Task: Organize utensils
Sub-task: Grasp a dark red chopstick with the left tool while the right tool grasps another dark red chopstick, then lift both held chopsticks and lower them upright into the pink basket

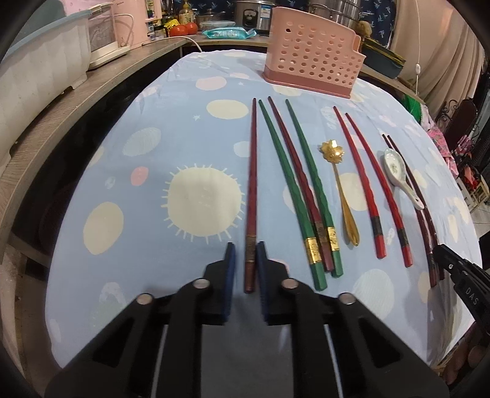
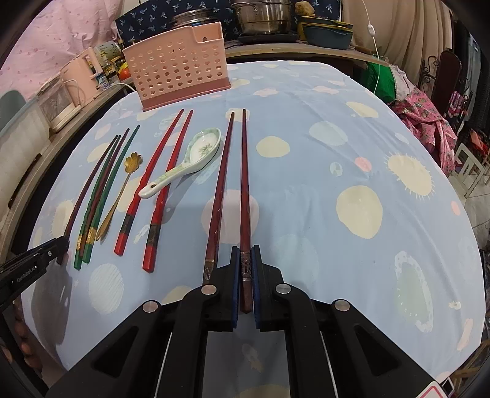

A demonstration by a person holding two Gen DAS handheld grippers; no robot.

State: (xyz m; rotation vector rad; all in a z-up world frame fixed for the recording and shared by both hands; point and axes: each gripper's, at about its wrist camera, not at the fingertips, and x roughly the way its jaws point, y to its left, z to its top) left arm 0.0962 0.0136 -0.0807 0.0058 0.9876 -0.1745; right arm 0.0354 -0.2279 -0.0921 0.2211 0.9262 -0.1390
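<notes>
Several chopsticks lie in a row on the blue spotted tablecloth [image 1: 153,171]. My left gripper [image 1: 246,248] is closed on the thick end of the leftmost dark red chopstick [image 1: 251,183], its blue pads [image 1: 230,254] against it. My right gripper [image 2: 246,251] is closed on the rightmost dark brown chopstick [image 2: 245,183]; its twin [image 2: 220,183] lies just left. Between them lie green chopsticks [image 1: 294,183], red chopsticks [image 1: 361,183], a gold flower spoon [image 1: 337,177] and a white ceramic spoon [image 2: 190,159]. A pink perforated holder [image 1: 312,52] stands at the far edge.
A wooden counter [image 1: 92,91] along the left carries a pink appliance [image 1: 128,21], jars and tomatoes. Steel pots [image 2: 263,15] and a blue basin stand behind the table. Pink cloth [image 2: 428,122] hangs at the right.
</notes>
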